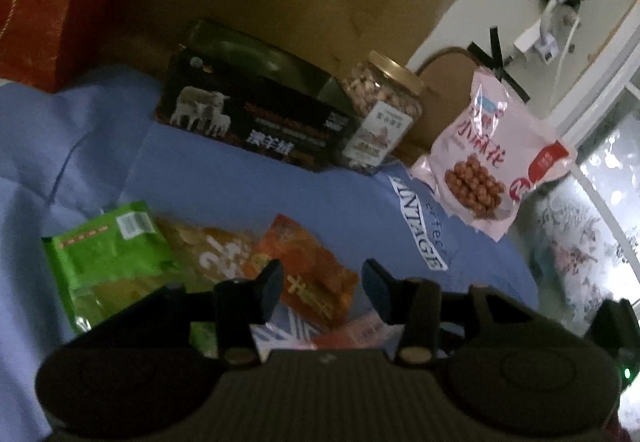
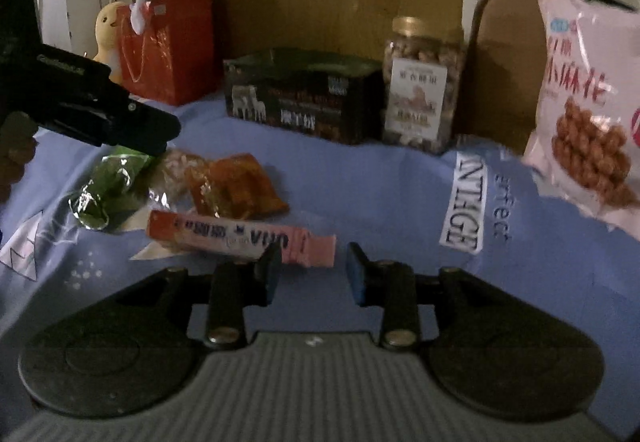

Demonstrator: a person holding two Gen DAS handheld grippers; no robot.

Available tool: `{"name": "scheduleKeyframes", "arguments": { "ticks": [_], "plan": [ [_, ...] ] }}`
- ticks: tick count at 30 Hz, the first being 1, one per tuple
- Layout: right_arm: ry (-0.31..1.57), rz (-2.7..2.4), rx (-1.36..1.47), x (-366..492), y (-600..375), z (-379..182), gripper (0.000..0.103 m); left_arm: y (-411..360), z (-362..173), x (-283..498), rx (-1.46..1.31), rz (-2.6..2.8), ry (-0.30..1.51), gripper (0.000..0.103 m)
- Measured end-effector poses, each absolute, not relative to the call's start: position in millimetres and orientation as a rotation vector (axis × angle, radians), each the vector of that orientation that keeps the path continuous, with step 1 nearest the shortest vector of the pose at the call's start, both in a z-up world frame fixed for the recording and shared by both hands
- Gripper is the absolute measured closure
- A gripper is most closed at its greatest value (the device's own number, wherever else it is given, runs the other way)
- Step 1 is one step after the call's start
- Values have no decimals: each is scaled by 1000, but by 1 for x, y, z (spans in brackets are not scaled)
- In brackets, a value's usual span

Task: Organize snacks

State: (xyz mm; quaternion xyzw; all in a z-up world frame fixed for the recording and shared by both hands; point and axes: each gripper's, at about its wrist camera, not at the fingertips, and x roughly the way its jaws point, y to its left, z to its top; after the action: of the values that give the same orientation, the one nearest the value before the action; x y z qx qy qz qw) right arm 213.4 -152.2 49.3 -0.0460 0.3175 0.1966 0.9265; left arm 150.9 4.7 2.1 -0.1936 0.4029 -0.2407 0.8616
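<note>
The snacks lie on a blue cloth (image 2: pixel 360 194): a green packet (image 1: pixel 108 258), an orange packet (image 1: pixel 316 282) and a pink box (image 2: pixel 240 238) cluster in front, the pink box flat just ahead of the right hand-held gripper (image 2: pixel 314 270), whose jaws stand apart and empty; the left hand-held gripper (image 1: pixel 320 282) hovers parted over the orange packet, gripping nothing; behind stand a black box (image 2: pixel 300 98), a nut jar (image 2: pixel 420 82) beside it, and a pink bag (image 2: pixel 588 114) leaning at the right.
</note>
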Motion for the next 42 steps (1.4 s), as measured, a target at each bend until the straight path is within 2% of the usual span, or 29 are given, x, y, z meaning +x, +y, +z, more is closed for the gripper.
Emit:
{"name": "scheduleKeyframes", "arguments": {
  "ticks": [1,4,5,12,13,15,20,28,34,42],
  "plan": [
    [661,420,-91,217,-155,49,63,5,3,148,-401,-505,845,58],
    [658,453,-99,213,-148,45,46,7,3,138,-402,-502,848,56],
    [654,460,-100,215,-148,46,44,7,2,135,-410,-495,853,54],
    [733,536,10,238,-149,32,44,-8,-21,135,-451,-485,940,54],
    [726,546,19,238,-146,31,45,-12,-25,137,-452,-489,955,56],
    [719,572,15,238,-144,30,56,-20,-35,140,-434,-485,978,65],
    [682,532,-12,227,-138,34,63,-22,-30,142,-406,-472,972,66],
    [519,507,-75,234,-129,69,64,-9,19,172,-392,-454,833,65],
    [373,477,-34,299,-110,98,64,7,61,236,-359,-401,696,65],
    [345,372,-26,385,-75,80,64,8,36,327,-394,-341,723,65]
  ]
}}
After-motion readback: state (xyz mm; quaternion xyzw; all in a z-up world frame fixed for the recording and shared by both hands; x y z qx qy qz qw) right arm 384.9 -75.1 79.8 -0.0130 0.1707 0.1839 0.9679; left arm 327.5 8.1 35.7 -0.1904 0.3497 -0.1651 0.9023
